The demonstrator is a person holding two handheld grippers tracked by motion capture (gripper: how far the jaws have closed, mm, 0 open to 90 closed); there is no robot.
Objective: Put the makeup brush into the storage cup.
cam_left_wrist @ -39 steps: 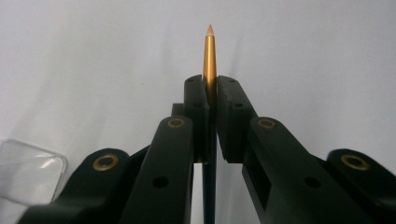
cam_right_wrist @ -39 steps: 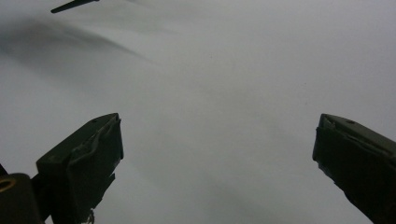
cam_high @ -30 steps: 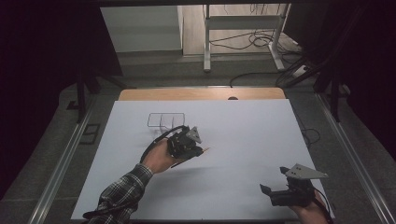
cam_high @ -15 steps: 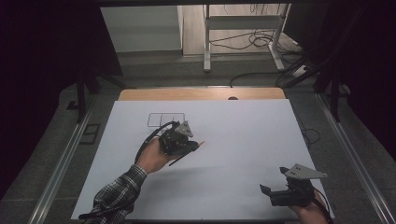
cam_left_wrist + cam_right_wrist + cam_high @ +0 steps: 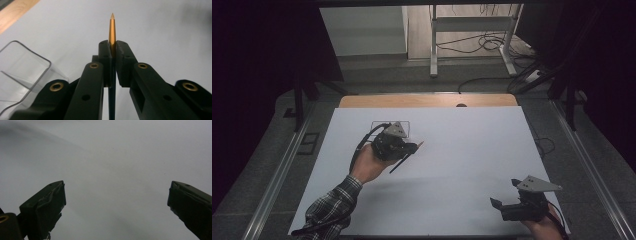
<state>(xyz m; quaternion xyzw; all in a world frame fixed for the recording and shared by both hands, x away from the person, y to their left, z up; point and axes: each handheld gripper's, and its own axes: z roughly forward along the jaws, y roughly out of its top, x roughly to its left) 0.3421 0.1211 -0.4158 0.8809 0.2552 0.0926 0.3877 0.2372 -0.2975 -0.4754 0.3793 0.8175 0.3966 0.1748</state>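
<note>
My left gripper (image 5: pixel 411 148) hovers over the left middle of the white table sheet (image 5: pixel 477 145), shut on a slim pen (image 5: pixel 404 157). The pen has a dark barrel and a gold pointed tip. In the left gripper view the jaws (image 5: pixel 112 47) pinch the pen (image 5: pixel 112 27) with its tip pointing away. A clear plastic tray (image 5: pixel 23 72) lies to their lower left; from above the tray (image 5: pixel 378 125) sits just behind the gripper. My right gripper (image 5: pixel 495 203) rests near the front right edge, open, with nothing between its fingers (image 5: pixel 47 200).
A wooden strip (image 5: pixel 427 100) borders the table's far edge. Metal rails run along both sides of the table. Beyond the table stand a white frame (image 5: pixel 472 30) and loose floor cables (image 5: pixel 492 47).
My left hand has carried the pen leftward and slightly away from the person, closer to the clear tray. The right gripper has stayed put.
</note>
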